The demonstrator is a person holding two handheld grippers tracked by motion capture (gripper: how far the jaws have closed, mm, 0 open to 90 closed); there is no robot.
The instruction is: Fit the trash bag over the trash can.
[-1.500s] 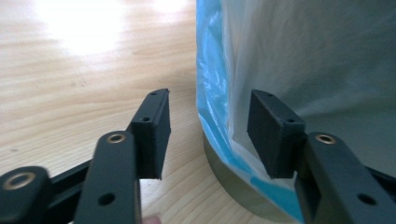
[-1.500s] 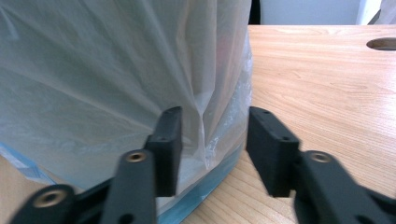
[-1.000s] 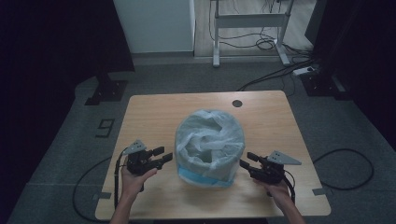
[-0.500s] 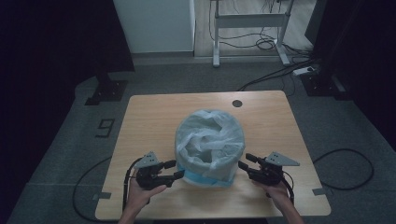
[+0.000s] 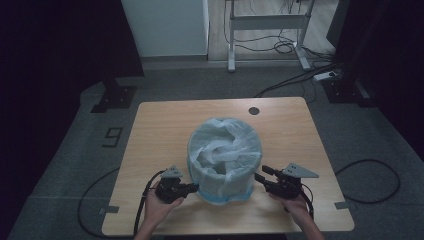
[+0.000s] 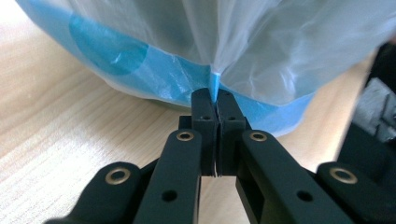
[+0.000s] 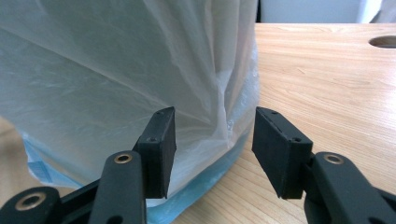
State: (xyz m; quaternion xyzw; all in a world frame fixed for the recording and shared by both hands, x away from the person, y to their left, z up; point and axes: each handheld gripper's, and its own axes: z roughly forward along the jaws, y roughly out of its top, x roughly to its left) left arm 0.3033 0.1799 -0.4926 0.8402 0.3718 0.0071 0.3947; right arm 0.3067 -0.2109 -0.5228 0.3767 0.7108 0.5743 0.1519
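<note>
Fingers first: from the high view, your left gripper (image 5: 192, 188) sits at the near-left foot of the bin liner (image 5: 225, 150), its tips pressed together against the blue hem (image 5: 227, 199) of the bag. Your right gripper (image 5: 261, 175) rests at the near-right side, its two black fingers spread apart and pointing toward the bag. The liner, a pale translucent bag draped over a round bin, stands near the middle of the wooden table (image 5: 150, 130), closer to your edge than to the far one. A round cable hole (image 5: 254, 110) marks the far side of the tabletop. Your left hand (image 5: 159, 210) and right hand (image 5: 295, 207) come in from the bottom edge.

Seen from the left gripper view, your left gripper (image 6: 214, 100) is closed on a thin pleat of the liner's blue hem (image 6: 154, 74), which rises as a narrow blue strip from between the two tips. The bag (image 6: 280, 42) billows above, and the table (image 6: 56, 121) runs beneath it.

Over in the right gripper view, your right gripper (image 7: 214, 135) stands open, a vertical fold of the liner (image 7: 93, 70) lying between the two pads (image 7: 161, 149) without either visibly pinching it. The tabletop (image 7: 327, 79) stretches off to the right, with the cable hole (image 7: 384, 42) at the far edge.
</note>
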